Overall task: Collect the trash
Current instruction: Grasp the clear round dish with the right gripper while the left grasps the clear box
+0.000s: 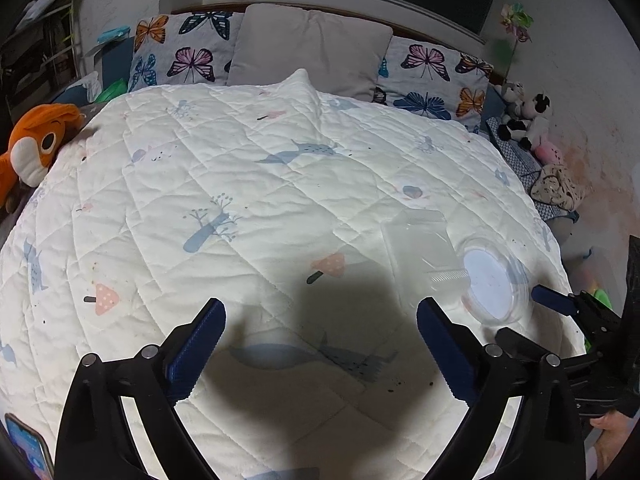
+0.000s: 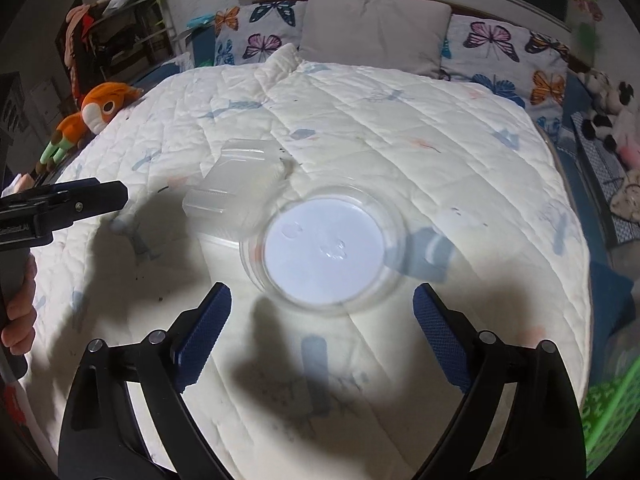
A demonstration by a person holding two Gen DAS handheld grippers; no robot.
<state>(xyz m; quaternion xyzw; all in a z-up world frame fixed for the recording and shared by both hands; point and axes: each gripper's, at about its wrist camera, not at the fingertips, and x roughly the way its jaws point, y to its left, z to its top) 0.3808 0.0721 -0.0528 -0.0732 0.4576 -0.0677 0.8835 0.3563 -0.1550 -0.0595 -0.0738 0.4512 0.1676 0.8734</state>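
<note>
Both grippers hover over the quilt (image 2: 400,140), jaws spread wide, gripping nothing. Just beyond the right gripper (image 2: 322,304) lies a clear round lid (image 2: 324,250), touching a clear plastic box (image 2: 236,184) to its left; the left gripper (image 1: 320,320) hangs further left.

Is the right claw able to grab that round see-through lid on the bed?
Probably yes. The right claw is open, the round clear lid lies just ahead of its fingers, and nothing sits between them on the quilt.

Left tongs (image 1: 320,340), right tongs (image 2: 322,320): black arms, silver rivets, blue ribbed pads.
</note>
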